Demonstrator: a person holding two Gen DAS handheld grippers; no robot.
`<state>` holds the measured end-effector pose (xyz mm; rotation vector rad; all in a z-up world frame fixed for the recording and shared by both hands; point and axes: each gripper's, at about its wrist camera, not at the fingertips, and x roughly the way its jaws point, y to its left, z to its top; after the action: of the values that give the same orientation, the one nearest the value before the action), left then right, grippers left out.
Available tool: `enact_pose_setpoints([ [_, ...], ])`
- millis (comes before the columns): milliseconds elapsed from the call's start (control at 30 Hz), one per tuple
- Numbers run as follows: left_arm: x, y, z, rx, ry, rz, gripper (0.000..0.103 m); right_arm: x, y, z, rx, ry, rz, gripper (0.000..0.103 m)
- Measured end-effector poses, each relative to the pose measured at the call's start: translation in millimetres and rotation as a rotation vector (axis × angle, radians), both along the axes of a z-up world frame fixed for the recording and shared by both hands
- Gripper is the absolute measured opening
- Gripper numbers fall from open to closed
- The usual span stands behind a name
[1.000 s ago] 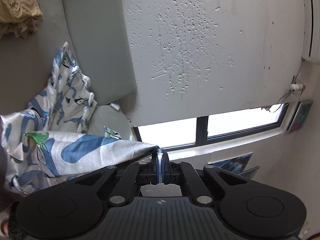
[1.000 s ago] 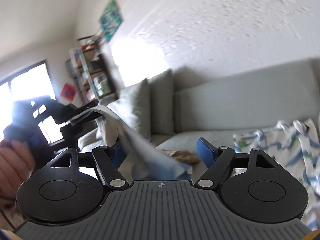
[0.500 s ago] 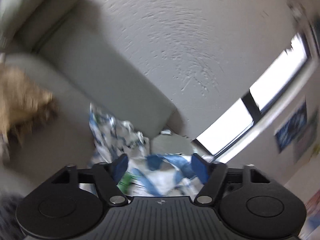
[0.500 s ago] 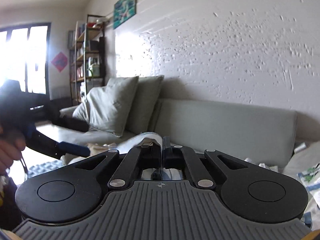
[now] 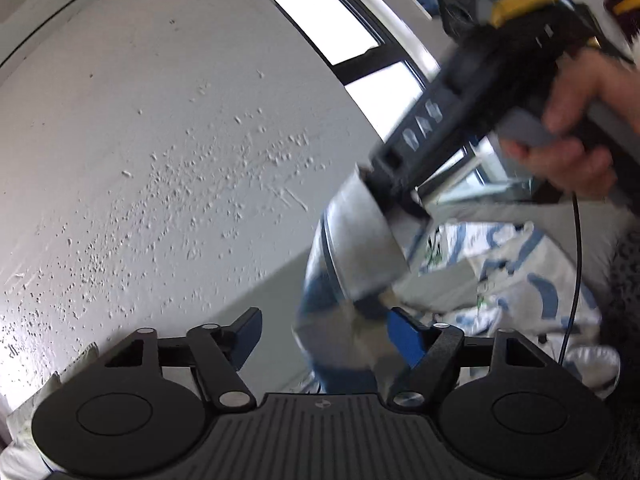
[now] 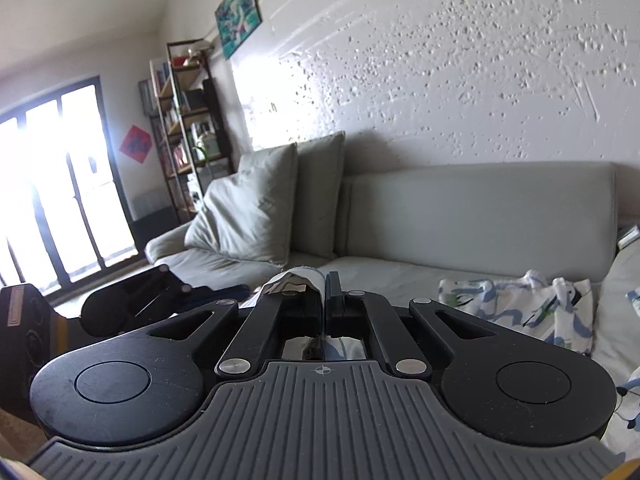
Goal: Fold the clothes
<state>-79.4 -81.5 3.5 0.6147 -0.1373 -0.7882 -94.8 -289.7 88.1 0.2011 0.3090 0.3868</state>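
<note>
Cushions (image 6: 276, 204) behind clamped garment (image 6: 296, 278)

The right gripper (image 5: 394, 184) is motion-blurred in the left wrist view, and where its tips meet the printed garment (image 5: 360, 248) cannot be made out; the hand (image 5: 576, 120) holding it is cut off by the right edge. In the right wrist view the gripper body hides most of the pinched cloth; a second printed cloth (image 6: 516, 312) near the sofa's (image 6: 480, 208) right end runs off the frame; the shelf (image 6: 188, 128) contents are too small to tell.
</note>
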Motion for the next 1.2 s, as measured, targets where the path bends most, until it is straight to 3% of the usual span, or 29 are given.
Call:
enact_pose_setpoints([
  [133, 5, -7, 10, -0.007, 0.004, -0.03, 0.042, -2, 5, -2, -0.037, 0.004, 0.02, 0.002],
  [200, 2, -10, 10, 0.028, 0.003, -0.072, 0.017, -5, 7, -2, -0.045, 0.01, 0.041, 0.002],
  [267, -2, -12, 10, 0.037, 0.004, -0.085, 0.008, -9, 8, -3, -0.054, 0.007, 0.049, 0.002],
  [367, 7, -5, 20, -0.031, 0.064, -0.021, 0.006, -12, 3, -3, -0.048, 0.011, 0.036, 0.006],
  [400, 14, 0, 25, -0.071, 0.098, 0.019, 0.006, -13, 1, -4, -0.043, 0.015, 0.03, 0.015],
  [433, 25, 7, 33, -0.126, 0.141, 0.069, 0.006, -14, -2, -5, -0.035, 0.016, 0.011, 0.035],
  [500, 52, 29, 50, -0.258, 0.233, 0.184, 0.006, -18, -10, -7, -0.012, 0.006, -0.052, 0.057],
  [600, 92, 74, 80, -0.455, 0.32, 0.378, 0.006, -22, -28, -9, 0.03, 0.008, -0.141, 0.059],
  [700, 124, 113, 107, -0.54, 0.251, 0.555, 0.006, -22, -49, -15, 0.079, 0.052, -0.215, 0.063],
  [800, 158, 145, 125, -0.558, 0.208, 0.686, 0.006, -19, -60, -30, 0.1, 0.126, -0.263, 0.064],
  [933, 205, 181, 129, -0.618, 0.313, 0.796, 0.006, -12, -57, -52, 0.131, 0.218, -0.262, 0.064],
  [1033, 223, 185, 110, -0.522, 0.263, 0.899, 0.006, -2, -47, -67, 0.22, 0.287, -0.229, 0.075],
  [1133, 229, 198, 91, -0.404, 0.201, 1.018, 0.006, 16, -31, -87, 0.346, 0.383, -0.207, 0.079],
  [1200, 234, 215, 78, -0.364, 0.202, 1.093, 0.006, 31, -15, -105, 0.425, 0.464, -0.191, 0.081],
])
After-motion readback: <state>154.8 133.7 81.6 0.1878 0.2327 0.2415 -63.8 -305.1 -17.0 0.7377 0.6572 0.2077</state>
